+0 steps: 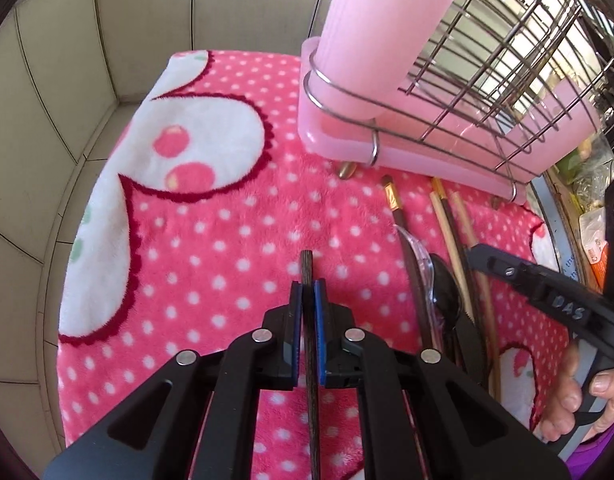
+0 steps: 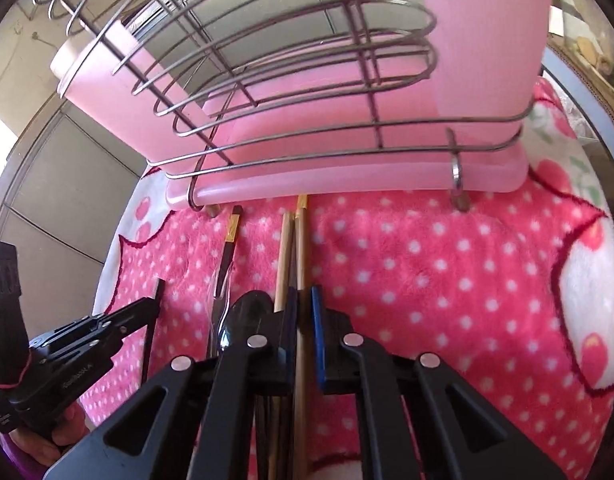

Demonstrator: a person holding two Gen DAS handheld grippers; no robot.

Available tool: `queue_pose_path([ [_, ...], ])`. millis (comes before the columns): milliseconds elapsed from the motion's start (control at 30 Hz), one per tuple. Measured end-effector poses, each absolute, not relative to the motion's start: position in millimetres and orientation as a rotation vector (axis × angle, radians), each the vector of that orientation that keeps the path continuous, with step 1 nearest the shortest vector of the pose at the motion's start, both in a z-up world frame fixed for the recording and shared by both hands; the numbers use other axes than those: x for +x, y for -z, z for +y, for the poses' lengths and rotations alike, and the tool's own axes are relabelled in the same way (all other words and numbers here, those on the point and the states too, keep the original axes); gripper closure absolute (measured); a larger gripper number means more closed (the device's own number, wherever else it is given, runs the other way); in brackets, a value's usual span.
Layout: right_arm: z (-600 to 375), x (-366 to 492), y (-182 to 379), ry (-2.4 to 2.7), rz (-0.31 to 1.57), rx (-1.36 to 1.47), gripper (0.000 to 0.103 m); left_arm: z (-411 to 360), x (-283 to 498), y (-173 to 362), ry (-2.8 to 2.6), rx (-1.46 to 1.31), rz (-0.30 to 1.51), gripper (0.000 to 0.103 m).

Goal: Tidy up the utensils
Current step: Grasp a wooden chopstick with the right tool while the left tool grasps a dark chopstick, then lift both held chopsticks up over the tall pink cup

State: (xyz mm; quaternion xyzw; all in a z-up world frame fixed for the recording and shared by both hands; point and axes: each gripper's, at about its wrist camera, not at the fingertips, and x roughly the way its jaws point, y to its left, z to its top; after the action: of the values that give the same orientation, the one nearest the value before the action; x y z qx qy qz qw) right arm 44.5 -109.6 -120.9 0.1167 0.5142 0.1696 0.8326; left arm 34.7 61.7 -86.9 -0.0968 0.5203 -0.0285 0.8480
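Observation:
My left gripper (image 1: 307, 292) is shut on a thin dark chopstick (image 1: 311, 380), held lengthwise between the blue pads above the pink dotted blanket (image 1: 227, 240). To its right lies a pile of utensils: a black spoon (image 1: 447, 288), a clear plastic spoon (image 1: 417, 248), a dark chopstick with a gold band (image 1: 395, 204) and light wooden chopsticks (image 1: 447, 228). My right gripper (image 2: 305, 300) sits over that pile, shut on one light wooden chopstick (image 2: 302, 240). The black spoon (image 2: 247, 316) lies just left of its pads. The left gripper (image 2: 157, 292) with its dark chopstick (image 2: 149, 344) shows at lower left.
A wire dish rack (image 1: 467, 80) on a pink drip tray (image 1: 339, 148) stands just behind the utensils, with a tall pink cup (image 1: 383, 20) in it. In the right wrist view the rack (image 2: 307, 92) fills the top. A tiled wall (image 1: 67, 80) borders the left.

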Motion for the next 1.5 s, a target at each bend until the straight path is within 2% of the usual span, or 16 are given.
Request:
queue_pose_path([
  [433, -165, 41, 126, -0.251, 1.172, 0.249, 0.094, 54, 62, 97, 0.09, -0.187, 1.213, 0.096],
  [500, -159, 46, 126, -0.269, 1.191, 0.229, 0.086, 54, 67, 96, 0.099, -0.179, 1.24, 0.096],
  [567, -152, 50, 126, -0.292, 1.207, 0.212, 0.071, 52, 73, 96, 0.111, -0.166, 1.26, 0.095],
  [667, -147, 55, 127, -0.287, 1.213, 0.18, 0.069, 51, 81, 96, 0.121, -0.157, 1.275, 0.095],
  [700, -146, 56, 128, -0.287, 1.199, 0.176, 0.069, 51, 82, 96, 0.123, -0.152, 1.274, 0.095],
  [733, -142, 57, 129, -0.277, 1.192, 0.174, 0.076, 50, 83, 95, 0.124, -0.149, 1.273, 0.095],
  [767, -145, 58, 130, -0.263, 1.187, 0.181, 0.088, 50, 84, 94, 0.125, -0.15, 1.268, 0.095],
  [800, -145, 58, 134, -0.259, 1.186, 0.197, 0.095, 50, 84, 94, 0.125, -0.157, 1.261, 0.095],
  [1067, -173, 32, 110, -0.288, 1.069, 0.299, 0.096, 55, 58, 67, 0.171, -0.238, 1.131, 0.097],
  [1233, -184, 6, 56, -0.304, 0.892, 0.271, 0.097, 57, 38, 23, 0.193, -0.234, 0.959, 0.097],
  [1500, -204, -16, -54, -0.301, 0.594, 0.25, 0.097, 58, 20, -77, 0.205, -0.239, 0.627, 0.097],
])
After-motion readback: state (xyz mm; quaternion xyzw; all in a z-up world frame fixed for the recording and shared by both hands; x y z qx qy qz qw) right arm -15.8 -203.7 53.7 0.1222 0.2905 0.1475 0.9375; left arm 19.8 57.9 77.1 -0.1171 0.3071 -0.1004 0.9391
